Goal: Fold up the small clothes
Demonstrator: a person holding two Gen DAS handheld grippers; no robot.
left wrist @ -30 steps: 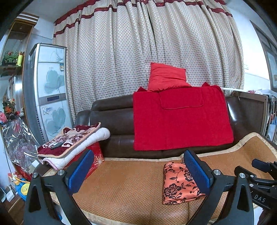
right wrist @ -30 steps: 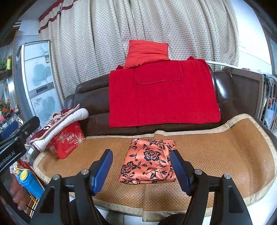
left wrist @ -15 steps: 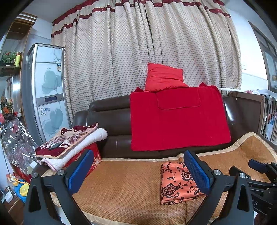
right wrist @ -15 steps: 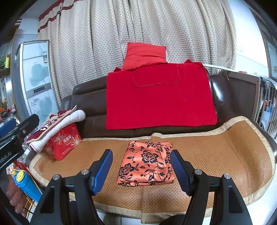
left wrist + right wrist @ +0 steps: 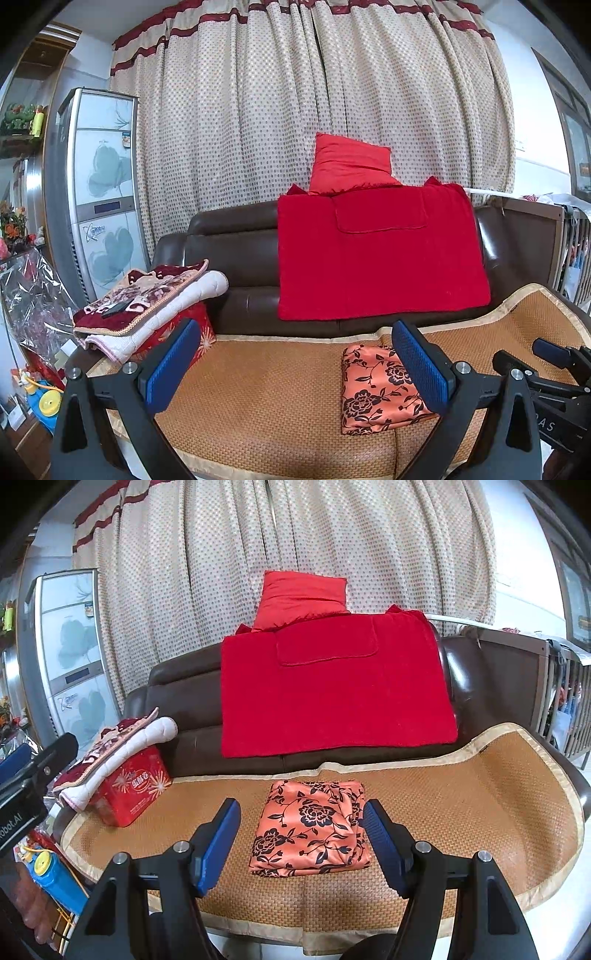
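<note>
A small orange garment with black flowers [image 5: 314,827] lies folded into a neat rectangle on the woven straw mat [image 5: 461,805] that covers the sofa seat. In the right wrist view my right gripper [image 5: 301,843] hangs open in front of the mat's near edge, nothing between its blue pads, the garment beyond them. From the left wrist view the same garment [image 5: 376,391] lies at the right, partly behind my right-hand blue pad. My left gripper [image 5: 295,363] is open and empty, held back from the mat [image 5: 266,398].
A red tin box [image 5: 133,790] under folded blankets [image 5: 122,742] sits at the mat's left end. A red blanket [image 5: 332,690] and a red cushion [image 5: 303,594] rest on the brown sofa back. A blue toy [image 5: 51,878] and clutter lie left of the sofa.
Both views have shifted slightly, so the sofa and garment sit a little lower and more to the left in the frames. Both grippers stay open and the garment has not moved.
</note>
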